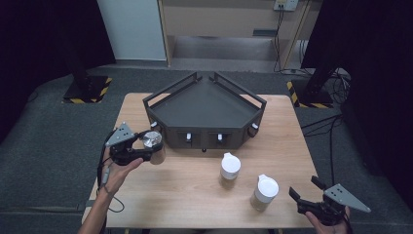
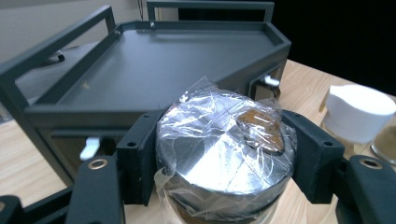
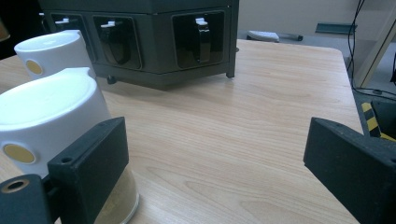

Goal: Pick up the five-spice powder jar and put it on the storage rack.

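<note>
Steel-lidded jar point(image 1: 152, 141) off the table point(image 1: 195, 195), held by the left gripper point(image 1: 139, 146) just left of the dark tray point(image 1: 204, 109), probably headed onto it. Left gripper view: cling-wrapped lid wedged between both fingers point(image 2: 137, 158), pinched tight. Right gripper view: fingers point(image 3: 88, 154) spread wide, nothing gripped, just beside a white-capped jar point(image 3: 46, 112).

Open tabletop point(image 1: 195, 195) along the near edge, left of centre — free passage. Blocked behind by dark rack point(image 1: 204, 114) across the far half. Two white-lidded jars point(image 1: 230, 168) point(image 1: 264, 191) standing close together right of centre — narrow gap between. Bare wood point(image 3: 243, 140) ahead of right gripper point(image 1: 304, 193), nearer jar just beside its left jaw.
</note>
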`<state>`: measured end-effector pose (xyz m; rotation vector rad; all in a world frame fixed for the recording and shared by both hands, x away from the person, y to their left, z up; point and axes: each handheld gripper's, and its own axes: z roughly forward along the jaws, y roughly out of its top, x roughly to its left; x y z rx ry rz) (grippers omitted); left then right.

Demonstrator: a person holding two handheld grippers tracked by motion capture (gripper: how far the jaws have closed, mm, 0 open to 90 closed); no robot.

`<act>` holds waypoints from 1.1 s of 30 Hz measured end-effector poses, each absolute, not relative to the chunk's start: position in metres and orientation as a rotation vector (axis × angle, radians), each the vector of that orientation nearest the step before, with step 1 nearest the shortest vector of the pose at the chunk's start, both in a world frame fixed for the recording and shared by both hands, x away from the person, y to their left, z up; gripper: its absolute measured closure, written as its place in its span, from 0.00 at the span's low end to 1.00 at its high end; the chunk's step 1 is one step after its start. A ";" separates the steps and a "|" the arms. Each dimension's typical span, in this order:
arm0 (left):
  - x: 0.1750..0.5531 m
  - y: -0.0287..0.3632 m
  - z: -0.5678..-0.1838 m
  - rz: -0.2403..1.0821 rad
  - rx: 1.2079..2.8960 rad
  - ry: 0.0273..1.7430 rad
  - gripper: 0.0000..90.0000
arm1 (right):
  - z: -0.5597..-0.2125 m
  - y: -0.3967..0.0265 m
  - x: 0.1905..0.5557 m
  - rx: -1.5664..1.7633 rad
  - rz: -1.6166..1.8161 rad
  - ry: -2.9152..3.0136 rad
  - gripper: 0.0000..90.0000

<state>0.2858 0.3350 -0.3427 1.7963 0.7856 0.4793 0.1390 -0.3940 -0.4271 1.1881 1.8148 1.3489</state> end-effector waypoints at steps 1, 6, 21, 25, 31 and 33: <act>0.286 0.335 -0.343 0.479 1.796 0.786 0.37 | -0.427 -0.394 0.139 1.188 1.349 1.815 0.07; 0.293 0.328 -0.327 0.486 1.797 0.790 0.37 | -0.427 -0.394 0.139 1.188 1.351 1.816 0.07; 0.322 0.311 -0.284 0.541 1.774 0.851 0.37 | -0.427 -0.395 0.140 1.189 1.353 1.821 0.08; 0.333 0.304 -0.278 0.563 1.756 0.878 0.37 | -0.427 -0.395 0.140 1.190 1.353 1.822 0.08; 0.350 0.292 -0.273 0.595 1.732 0.916 0.37 | -0.428 -0.395 0.141 1.190 1.357 1.823 0.08; 0.356 0.288 -0.272 0.600 1.730 0.923 0.37 | -0.428 -0.395 0.141 1.189 1.358 1.824 0.08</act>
